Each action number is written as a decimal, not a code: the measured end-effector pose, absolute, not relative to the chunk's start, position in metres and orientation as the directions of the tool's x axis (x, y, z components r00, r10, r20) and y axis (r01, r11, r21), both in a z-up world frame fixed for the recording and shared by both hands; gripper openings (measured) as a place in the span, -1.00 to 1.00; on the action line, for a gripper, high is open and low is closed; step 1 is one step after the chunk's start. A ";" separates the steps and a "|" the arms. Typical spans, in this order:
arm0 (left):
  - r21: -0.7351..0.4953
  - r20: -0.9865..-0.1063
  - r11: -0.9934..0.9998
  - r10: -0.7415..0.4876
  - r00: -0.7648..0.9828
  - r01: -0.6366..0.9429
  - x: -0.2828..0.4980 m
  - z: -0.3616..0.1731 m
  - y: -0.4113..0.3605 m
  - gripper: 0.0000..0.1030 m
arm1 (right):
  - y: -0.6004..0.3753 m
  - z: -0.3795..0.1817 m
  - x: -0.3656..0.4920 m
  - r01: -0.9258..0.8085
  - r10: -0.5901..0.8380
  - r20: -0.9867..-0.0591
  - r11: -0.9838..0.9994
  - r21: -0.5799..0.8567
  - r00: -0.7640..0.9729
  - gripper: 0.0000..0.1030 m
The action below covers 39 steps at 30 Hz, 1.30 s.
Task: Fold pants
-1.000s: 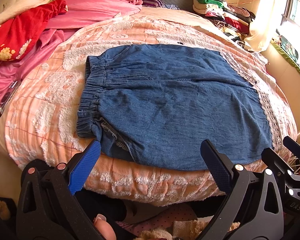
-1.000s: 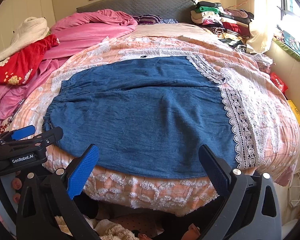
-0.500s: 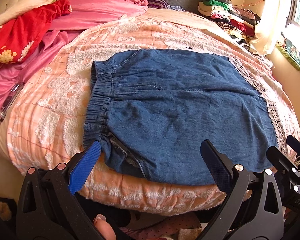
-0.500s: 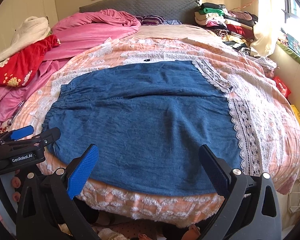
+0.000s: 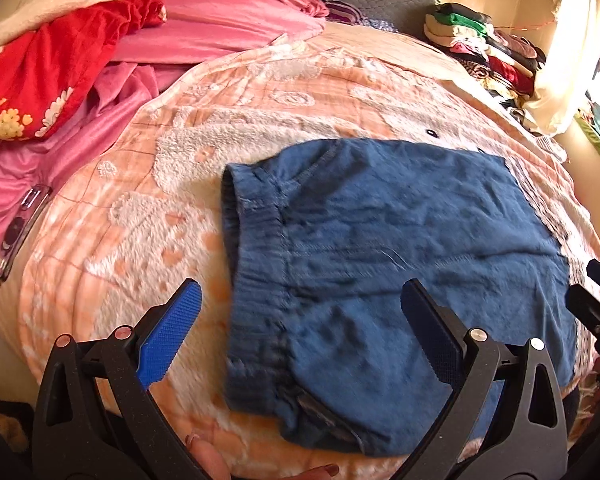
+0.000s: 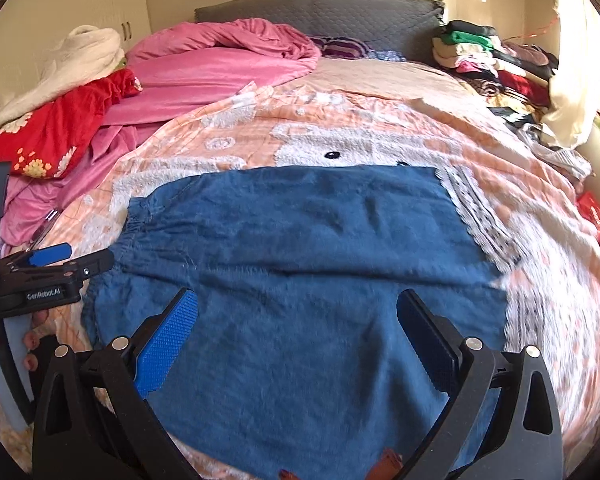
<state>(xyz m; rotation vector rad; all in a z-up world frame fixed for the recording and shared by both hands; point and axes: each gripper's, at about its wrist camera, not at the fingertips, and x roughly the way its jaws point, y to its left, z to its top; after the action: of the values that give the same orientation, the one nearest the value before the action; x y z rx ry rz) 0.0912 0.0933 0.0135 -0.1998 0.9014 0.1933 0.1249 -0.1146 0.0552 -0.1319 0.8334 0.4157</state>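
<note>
Pants [image 6: 300, 264] flat on bed [image 6: 380, 120], waistband at 9 o'clock; you've both grippers, left gripper [image 5: 300, 336] and right gripper [image 6: 298, 332], spread, empty; next fold pending.

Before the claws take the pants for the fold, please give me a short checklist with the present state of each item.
1. Left claw open: ok.
2. Right claw open: ok.
3. Pants lying flat on the blanket: ok.
4. Waistband between the left claw's fingers: ok, at the near corner.
5. Nothing lying on the pants: ok.
6. Claws touching the cloth: cannot tell.
</note>
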 end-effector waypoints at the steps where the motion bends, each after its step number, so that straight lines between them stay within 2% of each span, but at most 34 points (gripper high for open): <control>1: -0.092 -0.796 0.963 0.081 0.599 -0.253 0.096 0.013 0.100 0.82 | -0.112 0.056 0.134 -0.414 0.309 -0.742 0.909 0.048 0.594 0.92; 10: -0.078 -0.825 0.963 0.082 0.559 -0.257 0.159 -0.010 0.150 0.82 | -0.066 0.047 0.224 -0.566 0.326 -0.776 0.823 -0.049 0.541 0.92; 16: -0.126 -0.849 0.964 0.018 0.528 -0.235 0.194 -0.037 0.171 0.79 | -0.043 0.027 0.277 -0.609 0.349 -0.814 0.793 -0.008 0.465 0.92; 18: -0.141 -0.849 0.965 -0.004 0.529 -0.220 0.201 -0.043 0.174 0.49 | -0.033 0.019 0.288 -0.639 0.362 -0.817 0.770 -0.009 0.448 0.92; 19: -0.152 -0.845 0.965 -0.014 0.535 -0.214 0.203 -0.045 0.174 0.44 | -0.028 0.016 0.294 -0.648 0.355 -0.822 0.761 -0.022 0.444 0.92; 20: -0.155 -0.839 0.965 -0.017 0.544 -0.210 0.203 -0.045 0.174 0.25 | -0.024 0.013 0.297 -0.656 0.350 -0.828 0.754 -0.028 0.438 0.92; 21: -0.166 -0.832 0.966 -0.030 0.554 -0.198 0.203 -0.044 0.174 -0.09 | -0.018 0.009 0.304 -0.673 0.356 -0.834 0.739 -0.025 0.422 0.92; 24: -0.190 -0.820 0.964 -0.052 0.570 -0.185 0.202 -0.039 0.177 -0.31 | -0.007 0.001 0.316 -0.706 0.356 -0.851 0.707 -0.025 0.387 0.92; 29: -0.216 -0.780 0.967 -0.087 0.619 -0.136 0.189 -0.022 0.172 -0.46 | 0.007 -0.005 0.329 -0.760 0.361 -0.862 0.649 -0.043 0.357 0.92; 36: -0.197 -0.706 0.978 -0.091 0.702 -0.072 0.168 0.013 0.157 -0.49 | 0.024 -0.005 0.326 -0.850 0.374 -0.857 0.511 -0.129 0.355 0.91; 38: -0.185 -0.695 0.982 -0.096 0.713 -0.048 0.163 0.019 0.151 -0.49 | 0.029 -0.006 0.324 -0.865 0.373 -0.858 0.480 -0.147 0.353 0.81; 39: -0.179 -0.693 0.983 -0.092 0.715 -0.047 0.162 0.021 0.149 -0.49 | 0.033 -0.007 0.322 -0.876 0.378 -0.860 0.458 -0.147 0.342 0.66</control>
<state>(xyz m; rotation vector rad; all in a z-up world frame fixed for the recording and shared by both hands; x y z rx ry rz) 0.1618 0.1492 0.0209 -0.1887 0.7748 -0.0254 0.3221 0.0329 -0.0071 -0.6854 0.8639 0.9039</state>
